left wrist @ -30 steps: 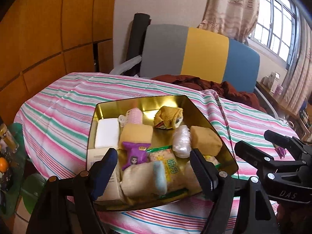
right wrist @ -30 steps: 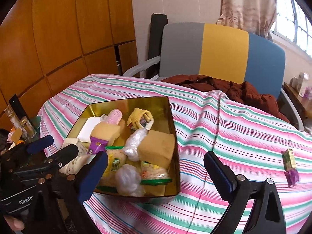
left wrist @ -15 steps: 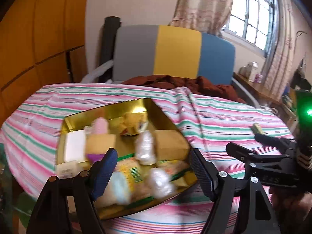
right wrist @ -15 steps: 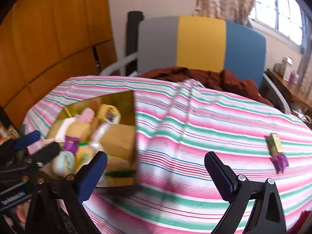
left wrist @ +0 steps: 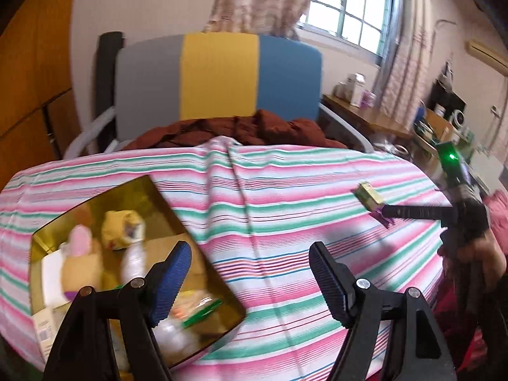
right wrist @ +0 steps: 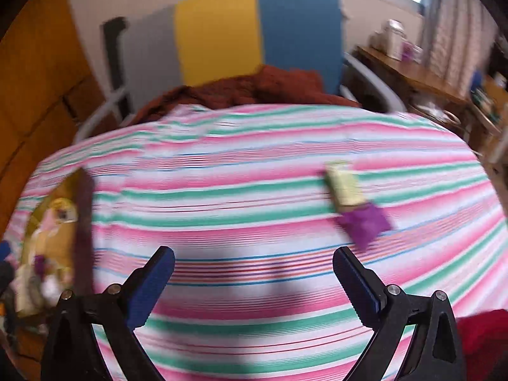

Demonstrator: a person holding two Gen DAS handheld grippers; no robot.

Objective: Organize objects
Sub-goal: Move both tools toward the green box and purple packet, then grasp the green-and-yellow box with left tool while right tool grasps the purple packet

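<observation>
A striped pink, green and white cloth (left wrist: 285, 197) covers the desk, and on its left part sits a gold tin (left wrist: 104, 209) packed with small wrapped items, blurred so that few can be told apart. Well to the right of the tin, alone on the cloth, lies a small packet (right wrist: 344, 187), pale yellow-green with a purple end, smeared by motion in the right wrist view. In the left wrist view the right tongs (left wrist: 409, 212) reach in from the right edge toward that packet, their tips overlapping its purple end; whether they touch it cannot be told. The left tongs (left wrist: 250, 276) stand open and empty over the cloth. The right tongs, seen from their own camera, are likewise spread wide and empty.
</observation>
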